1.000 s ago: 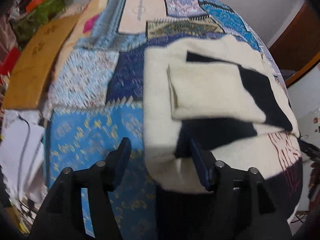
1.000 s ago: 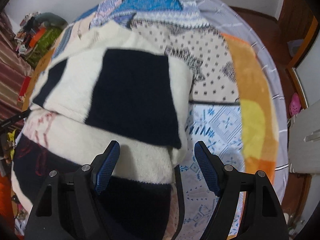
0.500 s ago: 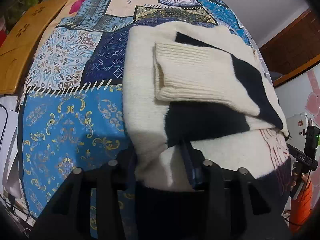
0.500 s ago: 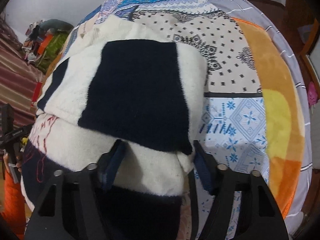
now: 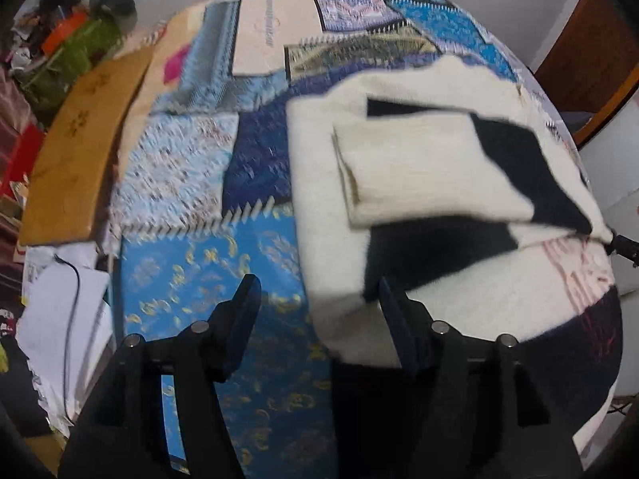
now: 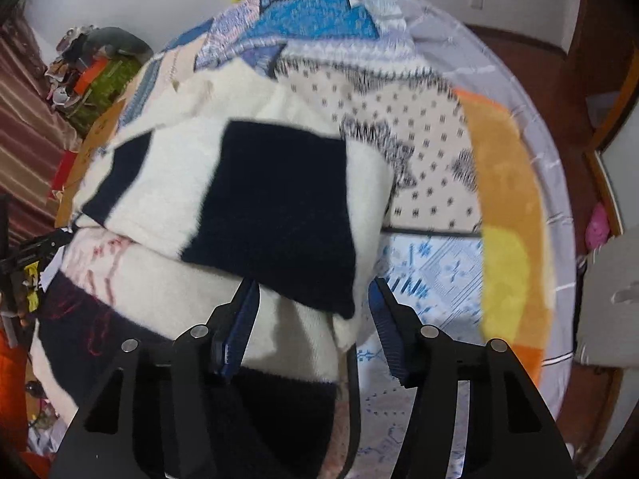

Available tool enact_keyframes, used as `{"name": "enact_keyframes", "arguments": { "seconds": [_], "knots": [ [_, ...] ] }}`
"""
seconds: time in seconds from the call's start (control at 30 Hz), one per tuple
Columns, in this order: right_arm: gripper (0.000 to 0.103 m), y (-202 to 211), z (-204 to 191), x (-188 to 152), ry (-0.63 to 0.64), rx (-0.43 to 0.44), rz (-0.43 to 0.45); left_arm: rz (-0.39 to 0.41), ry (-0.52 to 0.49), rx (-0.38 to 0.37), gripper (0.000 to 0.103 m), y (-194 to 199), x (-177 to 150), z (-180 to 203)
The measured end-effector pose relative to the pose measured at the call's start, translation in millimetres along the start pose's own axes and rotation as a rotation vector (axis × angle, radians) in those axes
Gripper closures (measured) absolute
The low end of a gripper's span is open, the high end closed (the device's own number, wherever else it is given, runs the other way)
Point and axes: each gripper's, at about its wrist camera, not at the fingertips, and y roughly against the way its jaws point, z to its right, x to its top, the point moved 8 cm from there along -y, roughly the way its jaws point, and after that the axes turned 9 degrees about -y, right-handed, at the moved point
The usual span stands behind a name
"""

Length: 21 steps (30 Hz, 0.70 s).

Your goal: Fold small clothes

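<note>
Both views are pretty blurry, so the red stitching on the sweater (image 5: pixel 419 167) is unreadable, and its near edge is cut off behind the tool bodies. One sweater, cream with black blocks, lies folded on the bed (image 5: pixel 207 319), on a patchwork quilt. The left tool (image 5: pixel 319 299) has just been opening: its jaws stand apart around the sweater's near left corner, with the left finger clear over the blue quilt and the right finger so close to the knit that I can't tell if it touches. The right tool (image 6: pixel 313 299) has its jaws apart around the near right corner; the pads don't look pressed in. Off to the left there's a wooden board (image 5: pixel 76 151), some white papers (image 5: pixel 60 319) and a clutter pile (image 5: pixel 76 40) too smeared to sort out.
</note>
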Motion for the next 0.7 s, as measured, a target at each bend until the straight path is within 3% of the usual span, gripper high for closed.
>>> {"name": "enact_keyframes", "arguments": {
  "seconds": [0.13,0.2,0.27,0.53,0.7],
  "knots": [
    [0.041,20,-9,23,0.019,0.013,0.076,0.072,0.028,0.000,0.036,16,26,-7],
    [0.040,24,-14,36,0.028,0.021,0.110,0.097,0.033,-0.003,0.029,18,40,-8],
    [0.040,22,-20,48,0.043,0.019,0.128,0.109,0.034,-0.005,0.029,14,56,-9],
    [0.038,-32,-39,92,0.059,0.026,0.070,0.022,0.113,-0.035,0.029,-46,99,-25],
    [0.038,-73,-50,114,0.094,0.026,0.026,-0.015,0.168,-0.118,0.029,-74,107,-27]
  ]
}}
